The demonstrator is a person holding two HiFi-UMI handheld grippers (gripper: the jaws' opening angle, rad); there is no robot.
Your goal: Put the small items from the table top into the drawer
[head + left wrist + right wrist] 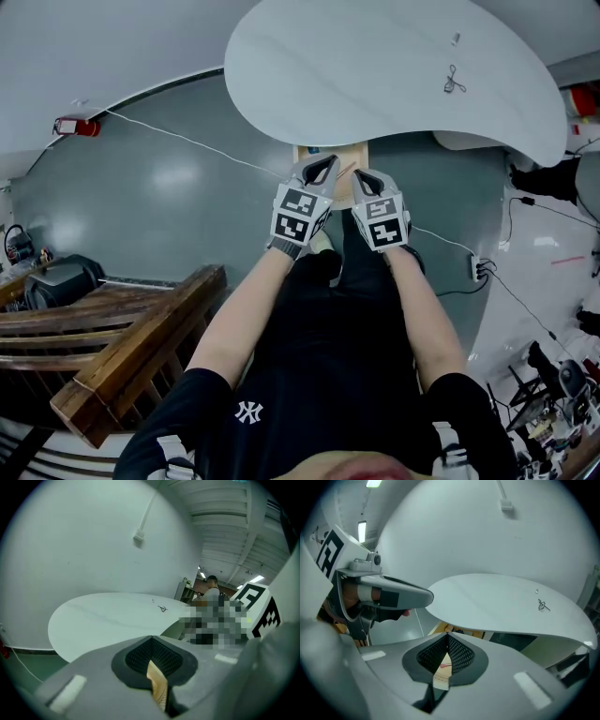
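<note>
Left hand-held gripper [322,169] and right hand-held gripper [367,180] are held side by side, the jaws of each pressed together with nothing clamped. Both are positioned over the open wooden drawer [351,155] below the desk [375,66] edge. A small dark wiry item [455,82] and a tinier item [456,38] are seen on the desk, well apart from both.

Black shirt [319,394], white logo [247,411], black trousers [361,281], grey left tongs [324,169], grey right tongs [365,180], black-and-white marker cubes [300,214]
</note>
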